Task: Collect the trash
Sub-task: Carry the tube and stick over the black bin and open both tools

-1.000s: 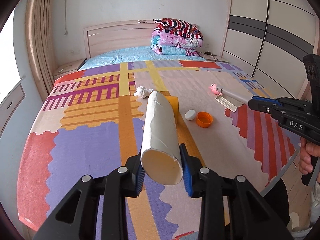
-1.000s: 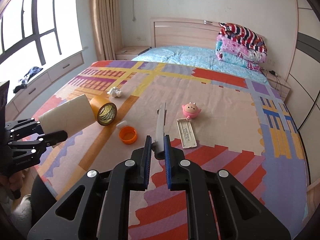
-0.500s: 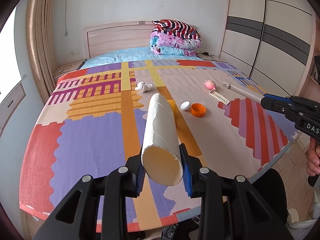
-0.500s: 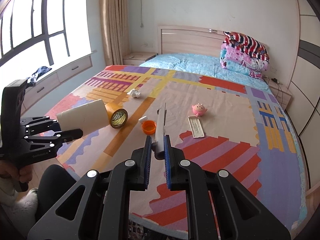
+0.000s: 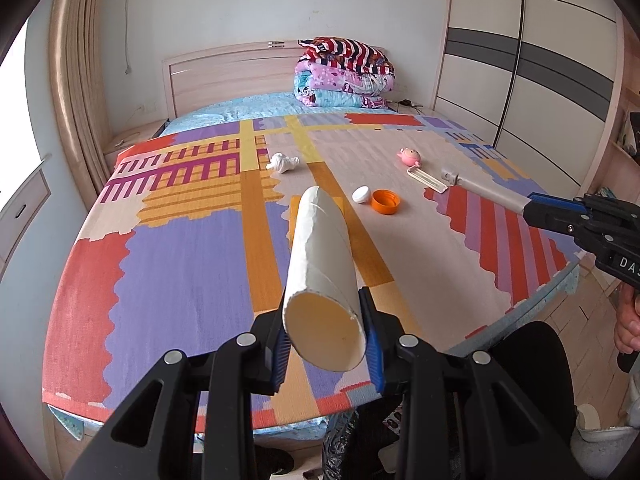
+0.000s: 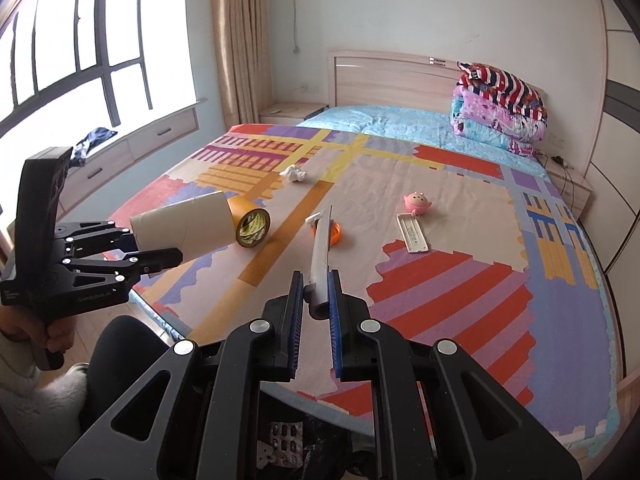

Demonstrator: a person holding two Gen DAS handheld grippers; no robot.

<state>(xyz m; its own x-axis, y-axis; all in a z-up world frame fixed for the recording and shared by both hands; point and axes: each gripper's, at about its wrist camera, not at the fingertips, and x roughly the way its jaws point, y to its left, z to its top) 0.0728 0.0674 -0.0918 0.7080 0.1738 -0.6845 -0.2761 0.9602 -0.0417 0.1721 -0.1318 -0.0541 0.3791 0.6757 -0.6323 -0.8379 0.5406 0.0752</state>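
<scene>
My left gripper (image 5: 325, 344) is shut on a white cardboard tube (image 5: 320, 264), held above the bed's foot edge; the tube also shows in the right wrist view (image 6: 184, 226). My right gripper (image 6: 314, 300) is shut on a thin grey flat strip (image 6: 322, 254), also seen in the left wrist view (image 5: 486, 192). On the bed lie a crumpled white tissue (image 6: 294, 174), a roll of yellow tape (image 6: 252, 226), an orange cap (image 5: 385, 201), a white cap (image 5: 361, 194), a pink toy (image 6: 416, 202) and a white flat case (image 6: 412, 232).
The bed carries a colourful patterned mat (image 5: 180, 248). Folded quilts (image 5: 344, 74) are stacked at the headboard. A black bag (image 6: 288, 444) with a blister pack sits below at the bed's foot. Wardrobe doors (image 5: 520, 60) stand to the right, a window (image 6: 80, 56) to the left.
Both grippers have pulled back from the bed towards its foot edge and risen, still holding the tube and the strip. The black bag below has come into view.
</scene>
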